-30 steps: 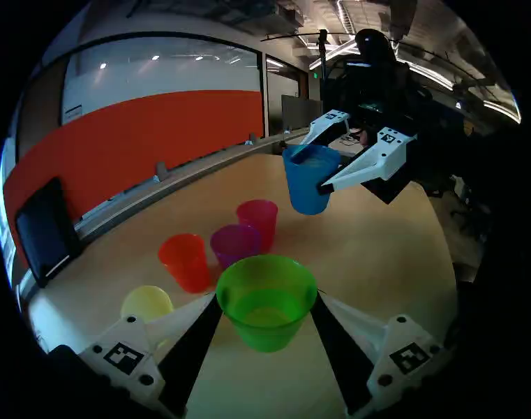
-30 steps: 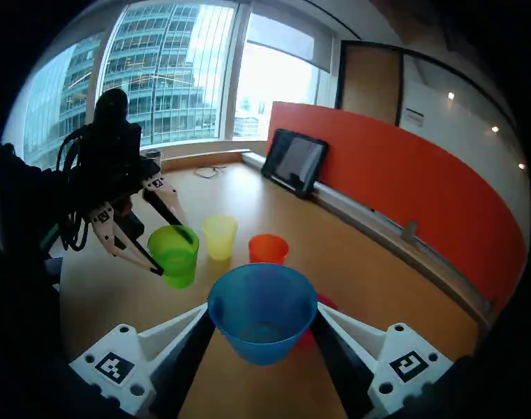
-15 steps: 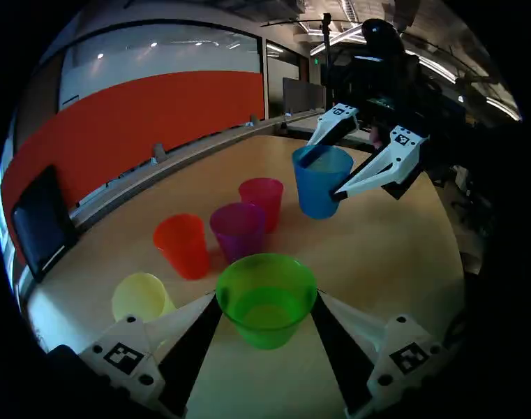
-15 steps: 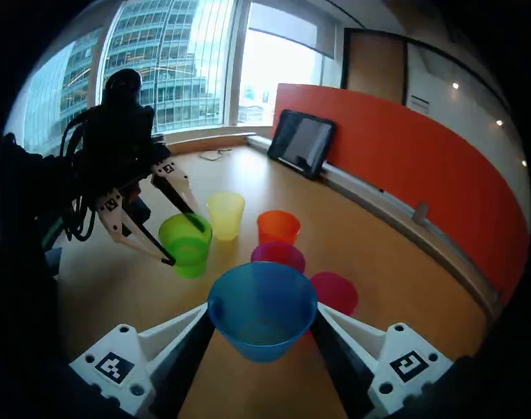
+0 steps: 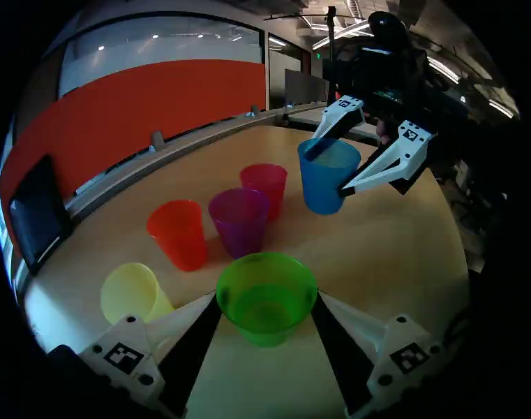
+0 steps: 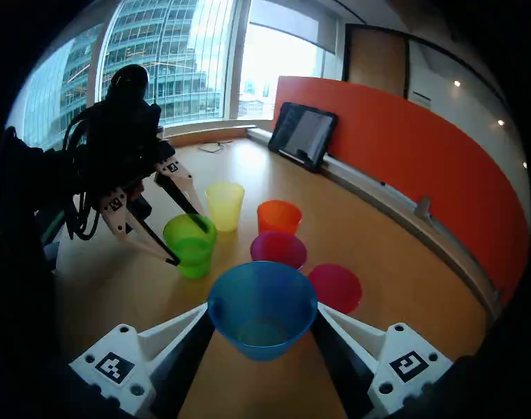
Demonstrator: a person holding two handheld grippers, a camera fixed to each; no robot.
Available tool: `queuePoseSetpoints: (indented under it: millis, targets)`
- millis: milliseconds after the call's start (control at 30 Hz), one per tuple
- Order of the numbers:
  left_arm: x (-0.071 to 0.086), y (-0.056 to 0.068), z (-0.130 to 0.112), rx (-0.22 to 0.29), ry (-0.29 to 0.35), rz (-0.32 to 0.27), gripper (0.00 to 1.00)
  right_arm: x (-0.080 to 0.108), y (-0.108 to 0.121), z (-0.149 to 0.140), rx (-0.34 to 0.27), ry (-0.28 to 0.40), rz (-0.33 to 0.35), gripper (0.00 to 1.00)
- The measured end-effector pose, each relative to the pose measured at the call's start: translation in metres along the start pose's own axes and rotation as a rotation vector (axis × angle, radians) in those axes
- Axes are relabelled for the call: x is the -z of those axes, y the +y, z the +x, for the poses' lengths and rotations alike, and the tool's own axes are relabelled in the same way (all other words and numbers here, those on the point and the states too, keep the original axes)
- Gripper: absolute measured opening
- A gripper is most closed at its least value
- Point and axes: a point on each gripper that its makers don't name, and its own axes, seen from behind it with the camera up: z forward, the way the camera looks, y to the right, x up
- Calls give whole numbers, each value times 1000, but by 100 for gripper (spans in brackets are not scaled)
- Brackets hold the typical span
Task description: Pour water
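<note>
Your left gripper (image 5: pixel 265 299) clamps the green cup (image 5: pixel 266 318). Your right gripper (image 6: pixel 263 314) clamps the blue cup (image 6: pixel 262 307). Both cups stand upright, well apart over the table (image 5: pixel 391 244). If you tilt before the rims align, water may land on the table or in the purple cup (image 5: pixel 239 220). Excess squeeze may buckle a wall.

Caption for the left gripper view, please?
Left gripper holds a green cup; right gripper holds a blue cup beside the pink cup.
</note>
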Motion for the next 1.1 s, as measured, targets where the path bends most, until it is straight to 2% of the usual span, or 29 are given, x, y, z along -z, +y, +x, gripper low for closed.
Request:
queuePoseSetpoints:
  millis: [767, 900, 1100]
  targets:
    - [2, -1, -12, 16, -9, 5, 88, -4, -3, 1, 1, -6, -1, 92]
    - [2, -1, -13, 16, -15, 6, 96, -5, -6, -1, -3, -7, 4, 91]
    - [4, -2, -18, 39, -18, 15, 97, -11, -8, -8, -10, -14, 6, 91]
